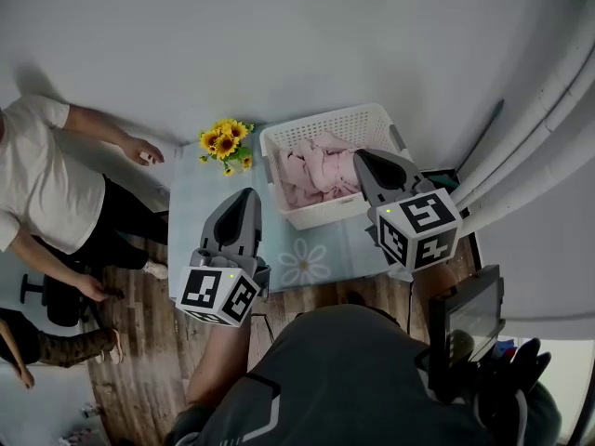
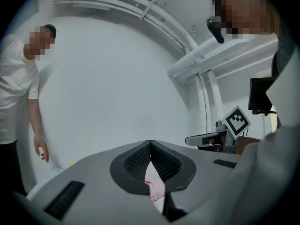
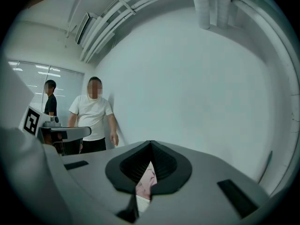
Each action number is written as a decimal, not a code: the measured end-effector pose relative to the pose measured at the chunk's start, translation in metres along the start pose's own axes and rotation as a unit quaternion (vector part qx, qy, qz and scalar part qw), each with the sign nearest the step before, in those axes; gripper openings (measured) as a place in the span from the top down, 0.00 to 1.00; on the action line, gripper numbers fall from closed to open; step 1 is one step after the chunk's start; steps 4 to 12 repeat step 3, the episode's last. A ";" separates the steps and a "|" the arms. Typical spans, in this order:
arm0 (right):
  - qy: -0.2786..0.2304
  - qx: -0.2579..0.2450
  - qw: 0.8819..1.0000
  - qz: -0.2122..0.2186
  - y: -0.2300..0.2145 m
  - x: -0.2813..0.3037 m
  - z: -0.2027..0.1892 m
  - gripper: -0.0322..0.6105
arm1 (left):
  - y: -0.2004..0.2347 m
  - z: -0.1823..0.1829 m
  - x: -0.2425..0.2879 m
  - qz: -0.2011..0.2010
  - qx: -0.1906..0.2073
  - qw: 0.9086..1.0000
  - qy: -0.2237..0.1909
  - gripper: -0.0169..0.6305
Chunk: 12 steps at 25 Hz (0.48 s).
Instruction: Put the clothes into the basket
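Pink clothes [image 1: 314, 170] lie heaped inside the white lattice basket [image 1: 335, 124], which stands on a pale blue table [image 1: 191, 203]. That basket is my reference for everything else.

My left gripper [image 1: 249, 196] hangs over the table just left of the basket, clear of its wall. It is held level, with its nose pointing away from me toward the white wall and its marker cube at the near end. In the left gripper view its jaws are clenched tip to tip, with no thing pinched between the pads. A sliver of pink and white shows through the slit beneath them, and I cannot tell what that sliver is.

My right gripper [image 1: 361, 156] sits over the basket's right side, above the clothes, nose dipped slightly and marker cube toward me. Its jaws are pressed together as well. In the right gripper view pink cloth shows through the gap below the tips, not caught by them. From the head view I cannot tell whether the nose touches the pile.

A bunch of sunflowers [image 1: 226, 142] lies on the table just left of the basket's far corner. Further left of the basket, off the table, a person in a white shirt [image 1: 46, 184] stands with one hand [image 1: 144, 150] near the table's edge.
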State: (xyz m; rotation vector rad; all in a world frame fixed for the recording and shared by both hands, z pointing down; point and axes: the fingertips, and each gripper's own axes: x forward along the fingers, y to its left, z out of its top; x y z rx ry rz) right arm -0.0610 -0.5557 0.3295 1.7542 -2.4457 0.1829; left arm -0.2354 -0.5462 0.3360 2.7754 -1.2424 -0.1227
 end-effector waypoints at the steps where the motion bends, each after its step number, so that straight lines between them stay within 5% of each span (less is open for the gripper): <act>1: 0.000 0.000 1.000 0.000 0.000 0.000 0.000 0.93 | -0.001 0.000 0.000 -0.001 0.000 1.000 -0.001 0.96; 12: 0.000 0.001 1.000 0.001 0.000 0.000 -0.001 0.93 | -0.002 0.001 0.001 -0.001 0.002 1.000 -0.001 0.96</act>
